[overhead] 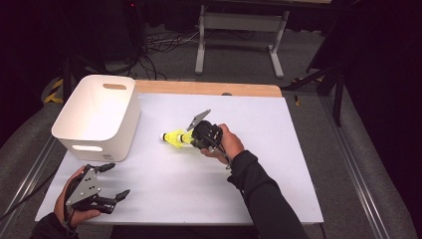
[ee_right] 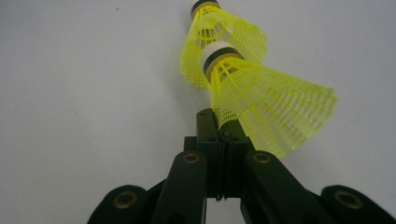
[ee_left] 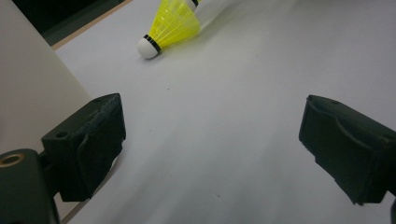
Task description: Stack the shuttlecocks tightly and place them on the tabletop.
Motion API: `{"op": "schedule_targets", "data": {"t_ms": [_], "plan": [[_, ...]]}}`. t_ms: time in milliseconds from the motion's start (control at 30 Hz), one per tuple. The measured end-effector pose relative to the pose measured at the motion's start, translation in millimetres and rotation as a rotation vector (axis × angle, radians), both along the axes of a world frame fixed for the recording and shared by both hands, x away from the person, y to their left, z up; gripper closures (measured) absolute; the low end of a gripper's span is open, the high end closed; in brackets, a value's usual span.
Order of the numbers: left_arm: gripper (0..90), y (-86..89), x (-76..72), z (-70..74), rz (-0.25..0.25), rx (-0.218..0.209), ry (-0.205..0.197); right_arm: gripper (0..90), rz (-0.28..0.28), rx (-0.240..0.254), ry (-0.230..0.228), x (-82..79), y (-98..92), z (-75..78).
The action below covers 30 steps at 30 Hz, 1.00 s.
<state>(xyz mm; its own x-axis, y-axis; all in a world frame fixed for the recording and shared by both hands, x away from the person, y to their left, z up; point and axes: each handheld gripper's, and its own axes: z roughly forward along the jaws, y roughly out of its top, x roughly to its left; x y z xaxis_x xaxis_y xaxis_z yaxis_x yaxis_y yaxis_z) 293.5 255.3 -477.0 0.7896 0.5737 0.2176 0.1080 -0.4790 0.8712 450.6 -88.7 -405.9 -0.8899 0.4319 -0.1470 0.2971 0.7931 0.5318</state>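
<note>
Two yellow shuttlecocks (ee_right: 252,88) sit nested one inside the other, their white corks pointing away from my right gripper (ee_right: 217,123). Its jaws are shut on the edge of the nearer skirt. In the high view this gripper (overhead: 193,138) is over the middle of the white mat, with the shuttlecocks (overhead: 175,138) sticking out to its left toward the bin. My left gripper (overhead: 115,180) rests at the near left corner, open with nothing between its jaws. From the left gripper (ee_left: 215,140) view the shuttlecocks (ee_left: 173,28) show far ahead.
A white plastic bin (overhead: 99,114) with handle slots stands at the left of the mat, just beyond my left gripper; its wall (ee_left: 28,84) fills that view's left side. A wooden table edge (overhead: 209,88) runs along the back. Cables and a metal frame are on the floor behind.
</note>
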Motion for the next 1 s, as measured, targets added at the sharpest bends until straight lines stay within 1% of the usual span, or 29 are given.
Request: {"op": "schedule_targets", "data": {"t_ms": [67, 267, 433, 633, 667, 833, 1000], "plan": [[8.0, 0.3, 0.2, 0.4, -0.003, 0.009, -0.004, 89.6, 0.007, 0.002, -0.002, 0.0, 5.1, -0.1], [8.0, 1.1, -1.0, 1.3, -0.006, 0.005, -0.007, 89.5, 0.017, -0.004, 0.0, 2.2, 18.5, -4.3], [8.0, 2.0, -0.6, 1.1, -0.008, -0.002, -0.003, 89.6, 0.02, -0.008, 0.005, 4.1, 25.2, -8.8], [8.0, 1.3, -1.3, 1.2, -0.012, -0.005, -0.002, 89.2, 0.019, 0.0, 0.008, 6.4, 31.7, -13.2], [8.0, 1.6, -0.9, 1.3, -0.013, 0.0, -0.005, 89.1, 0.017, -0.005, 0.009, 6.5, 33.2, -14.4], [8.0, 1.4, -1.2, 1.1, -0.015, -0.004, -0.001, 88.7, 0.001, -0.008, 0.002, 9.3, 37.2, -19.2], [8.0, 1.2, -0.9, 0.9, -0.016, -0.003, 0.001, 87.4, -0.017, 0.009, -0.005, 12.2, 40.4, -22.9]]}}
